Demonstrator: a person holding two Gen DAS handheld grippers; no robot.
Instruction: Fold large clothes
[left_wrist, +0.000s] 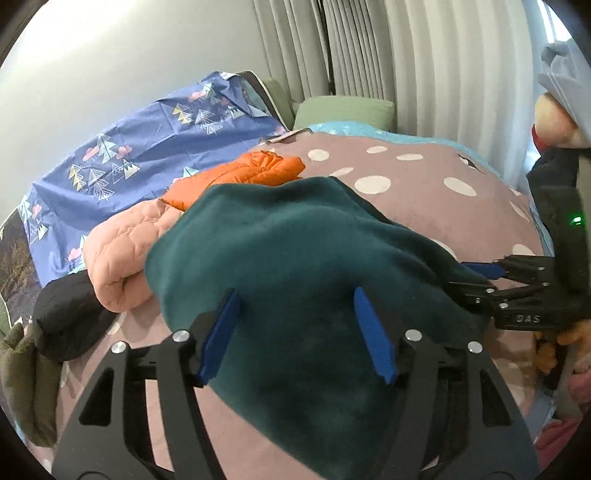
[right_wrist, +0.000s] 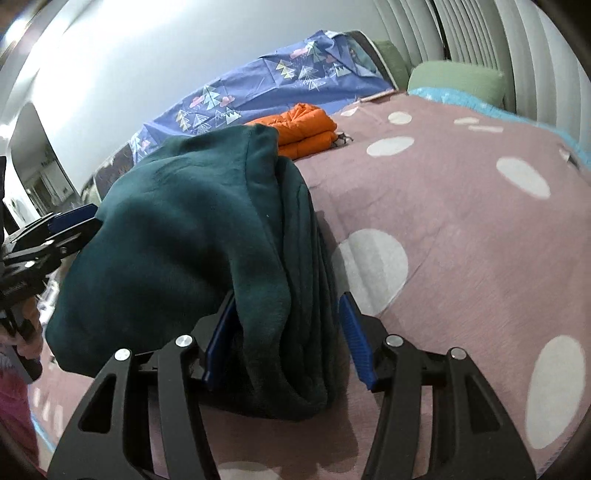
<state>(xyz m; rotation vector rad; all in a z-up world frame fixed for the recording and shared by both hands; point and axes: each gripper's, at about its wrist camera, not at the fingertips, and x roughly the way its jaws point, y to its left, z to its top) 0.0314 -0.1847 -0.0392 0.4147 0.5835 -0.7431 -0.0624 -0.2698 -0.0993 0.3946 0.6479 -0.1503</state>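
Both my tongs, left (left_wrist: 299, 332) and right (right_wrist: 286, 336), gape around the teal fleece (left_wrist: 295, 266) on the dotted mauve bedspread (right_wrist: 461, 221); pale curtains (left_wrist: 424, 66) behind.

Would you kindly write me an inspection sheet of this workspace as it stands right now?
Surface: bed under a mauve bedspread with white dots.
Job's things: dark teal fleece garment, bunched in thick folds.
Clutter: folded orange puffer jacket; pink quilted garment; black garment; blue patterned sheet along the wall; green pillows.
Grippers: left gripper jaws apart, over the fleece; right gripper jaws apart, straddling the folded edge.
Cables: nothing seen.
Surroundings: pale wall; white pleated curtains.
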